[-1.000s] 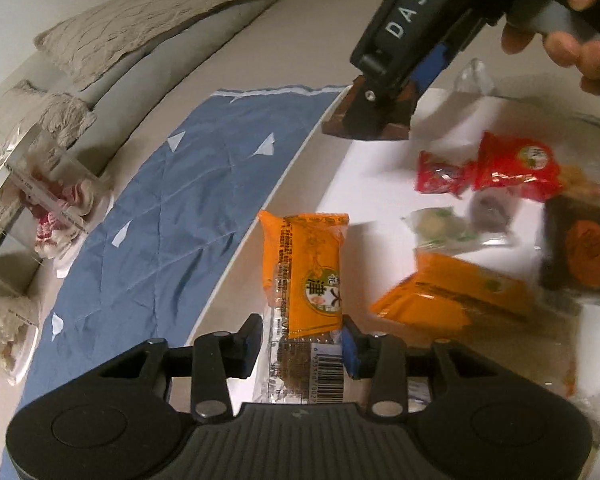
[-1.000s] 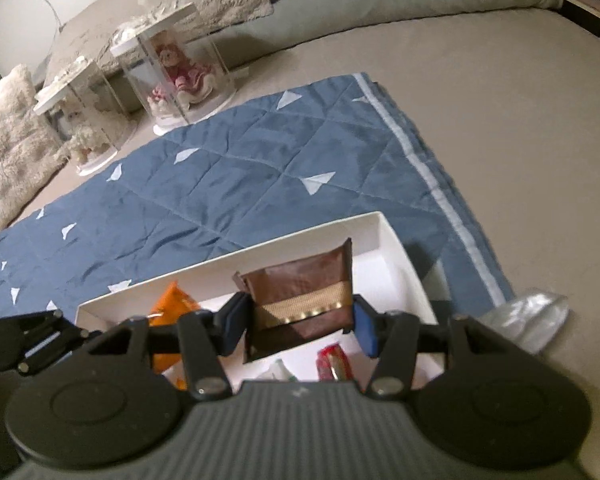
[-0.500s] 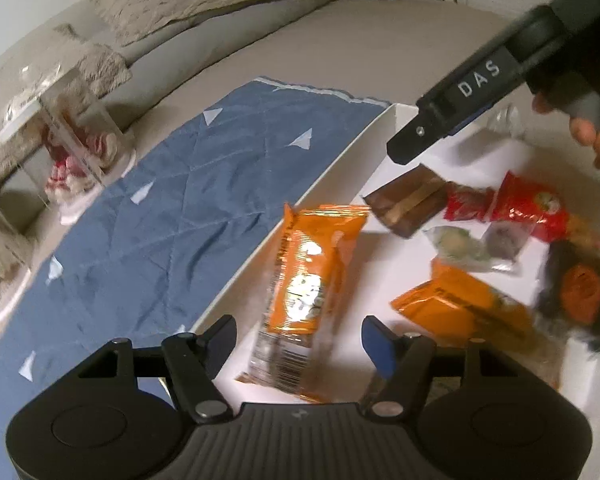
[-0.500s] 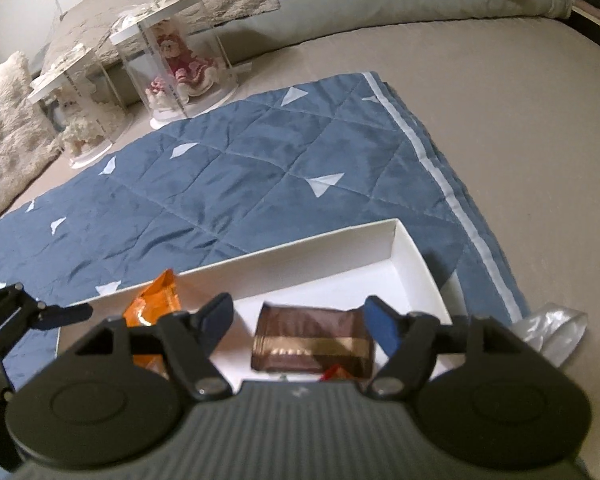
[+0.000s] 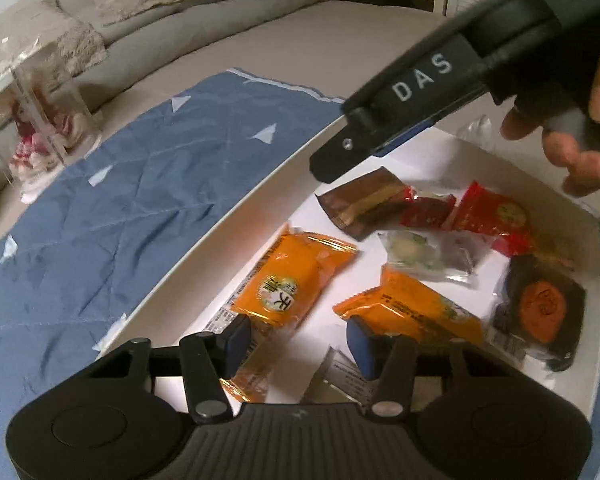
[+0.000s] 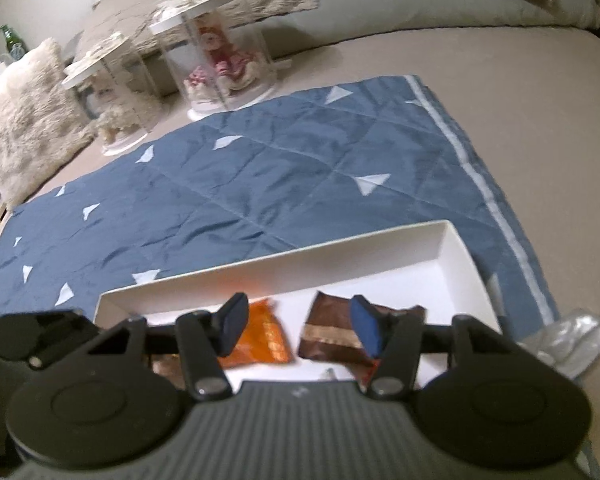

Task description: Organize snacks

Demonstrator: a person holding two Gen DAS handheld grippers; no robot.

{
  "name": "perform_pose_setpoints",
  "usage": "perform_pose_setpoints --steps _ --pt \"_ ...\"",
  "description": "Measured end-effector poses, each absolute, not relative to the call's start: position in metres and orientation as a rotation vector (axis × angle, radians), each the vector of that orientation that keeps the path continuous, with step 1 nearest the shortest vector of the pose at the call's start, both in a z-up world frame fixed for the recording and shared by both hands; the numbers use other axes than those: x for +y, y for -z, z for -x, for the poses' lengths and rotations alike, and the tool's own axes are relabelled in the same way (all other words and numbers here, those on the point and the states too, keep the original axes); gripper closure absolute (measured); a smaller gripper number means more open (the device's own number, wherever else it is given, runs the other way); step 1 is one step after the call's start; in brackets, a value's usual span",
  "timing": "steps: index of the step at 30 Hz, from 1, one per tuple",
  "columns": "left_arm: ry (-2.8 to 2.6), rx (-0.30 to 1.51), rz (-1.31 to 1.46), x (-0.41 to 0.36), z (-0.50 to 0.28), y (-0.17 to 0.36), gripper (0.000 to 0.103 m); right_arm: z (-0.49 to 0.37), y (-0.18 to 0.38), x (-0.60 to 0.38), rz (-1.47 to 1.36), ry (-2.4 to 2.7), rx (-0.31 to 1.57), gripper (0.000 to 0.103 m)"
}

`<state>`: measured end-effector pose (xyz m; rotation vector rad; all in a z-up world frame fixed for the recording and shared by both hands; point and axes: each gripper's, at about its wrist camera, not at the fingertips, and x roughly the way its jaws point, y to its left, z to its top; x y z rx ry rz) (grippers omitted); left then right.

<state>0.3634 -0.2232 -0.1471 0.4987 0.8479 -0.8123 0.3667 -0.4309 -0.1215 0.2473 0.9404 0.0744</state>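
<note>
Home bedroom. Work surface is a bed (image 6: 520, 92) with a beige sheet, rolled grey duvet (image 6: 440, 0) and textured throw at the head, fluffy cream cushion (image 6: 24, 128) at the side. Blue quilted blanket (image 6: 260, 184) spread on top. Clear display cases (image 6: 216, 48) holding dolls sit on the mattress.

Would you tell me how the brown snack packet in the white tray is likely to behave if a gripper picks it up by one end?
The brown snack packet lies flat and slim, so it is probably light. Its glossy wrapper looks slippery, and a grip on the crimped end alone might slide off. It seems to hold a fairly stiff bar, so it should droop little; the white tray wall nearby limits approach.
</note>
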Motion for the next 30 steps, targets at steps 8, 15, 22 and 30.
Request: perform_pose_setpoints --steps 8,15,22,30 --pt "0.715 0.883 -0.379 -0.209 -0.377 0.136 0.048 -0.370 0.125 -0.429 -0.232 -0.080 0.963 0.042" --pt "0.618 0.910 -0.210 -0.192 -0.372 0.112 0.029 -0.354 0.114 -0.438 -0.217 -0.078 0.941 0.041" --pt "0.531 0.916 -0.098 -0.181 -0.346 0.084 0.000 -0.320 0.096 -0.443 -0.173 -0.039 0.903 0.018" --pt "0.439 0.921 -0.016 -0.170 -0.311 0.060 0.000 -0.274 0.079 -0.452 -0.102 -0.018 0.875 0.001"
